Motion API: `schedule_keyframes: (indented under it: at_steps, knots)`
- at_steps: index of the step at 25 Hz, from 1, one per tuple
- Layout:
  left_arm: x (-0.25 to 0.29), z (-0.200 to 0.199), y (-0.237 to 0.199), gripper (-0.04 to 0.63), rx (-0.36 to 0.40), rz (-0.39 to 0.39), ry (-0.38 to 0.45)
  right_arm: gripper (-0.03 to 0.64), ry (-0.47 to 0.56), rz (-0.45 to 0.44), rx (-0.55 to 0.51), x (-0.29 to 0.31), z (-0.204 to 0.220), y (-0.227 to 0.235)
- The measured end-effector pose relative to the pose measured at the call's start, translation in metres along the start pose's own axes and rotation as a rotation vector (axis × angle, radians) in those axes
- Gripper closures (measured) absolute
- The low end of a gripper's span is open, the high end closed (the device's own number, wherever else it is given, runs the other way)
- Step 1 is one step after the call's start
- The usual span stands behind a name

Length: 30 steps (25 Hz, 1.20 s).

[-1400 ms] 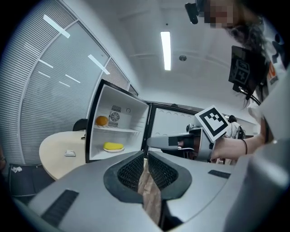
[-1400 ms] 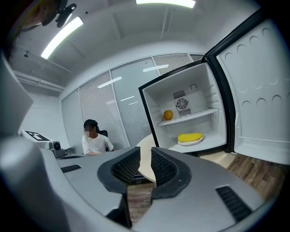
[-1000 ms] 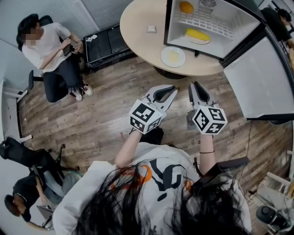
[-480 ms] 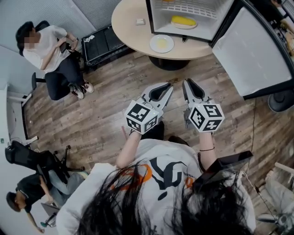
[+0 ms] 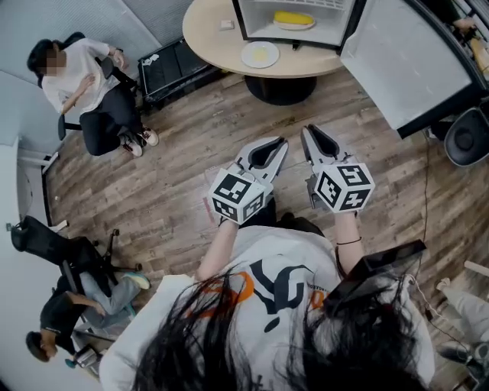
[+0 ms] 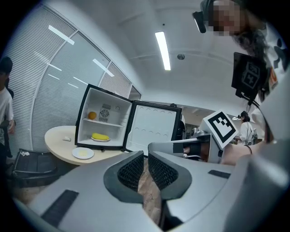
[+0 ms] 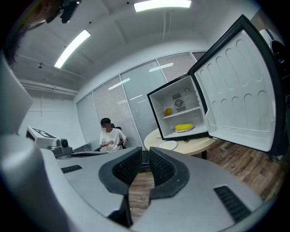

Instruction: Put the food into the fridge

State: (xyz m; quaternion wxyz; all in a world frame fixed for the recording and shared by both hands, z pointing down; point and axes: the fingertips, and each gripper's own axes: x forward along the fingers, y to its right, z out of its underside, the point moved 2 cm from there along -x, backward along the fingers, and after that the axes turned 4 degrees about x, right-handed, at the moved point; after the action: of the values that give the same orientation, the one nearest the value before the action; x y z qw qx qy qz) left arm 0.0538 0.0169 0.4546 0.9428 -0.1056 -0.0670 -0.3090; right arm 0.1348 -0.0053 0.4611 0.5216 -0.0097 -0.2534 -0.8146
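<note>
Food is already in the fridge: a long yellow piece lies on a dish on the bottom level, and an orange sits on the shelf above it, towards the left. The fridge stands on a round table, its door swung wide open to the person's right. On the table just in front of the fridge lies a white plate with a pale yellow patch in its middle; what the patch is cannot be told. A small white thing lies on the table left of the fridge.

Both grippers hang side by side over the wood floor, in front of the person's chest and well apart from the table, tips pointing towards the fridge. The left gripper has its jaws nearly together, with only a thin slit between the ribbed pads; nothing but floor shows through the slit, so it grips nothing. The right gripper is closing its jaws, now all but together, and it too has only floor showing in the narrow gap and nothing held.

A black case lies on the floor beside the table. A seated person in a white top is at the far left near the wall, and another person sits at the lower left
</note>
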Motion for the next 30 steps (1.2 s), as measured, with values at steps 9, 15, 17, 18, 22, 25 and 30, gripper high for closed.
schedule_keyframes:
  at_steps: [9,15,17,18,22,25,30]
  knots:
    - [-0.033,0.013,0.054,0.572,0.023,-0.019,0.017,0.555,0.001,-0.015,-0.028,-0.053,0.022,-0.018]
    - [-0.031,0.011,0.057,0.572,0.031,-0.024,0.015,0.557,-0.002,-0.017,-0.034,-0.06,0.021,-0.017]
    - [-0.033,0.01,0.056,0.572,0.033,-0.025,0.015,0.557,-0.001,-0.014,-0.032,-0.06,0.02,-0.017]
    - [-0.033,0.009,0.056,0.572,0.034,-0.023,0.014,0.557,0.0,-0.012,-0.03,-0.061,0.02,-0.018]
    - [-0.031,0.009,0.055,0.572,0.04,-0.016,0.013,0.557,0.005,-0.006,-0.023,-0.063,0.02,-0.015]
    - [-0.034,0.007,0.059,0.572,0.049,-0.014,0.019,0.558,0.015,-0.005,-0.024,-0.067,0.018,-0.017]
    - [-0.041,0.004,0.058,0.572,0.058,-0.015,0.027,0.561,0.024,-0.005,-0.029,-0.066,0.016,-0.023]
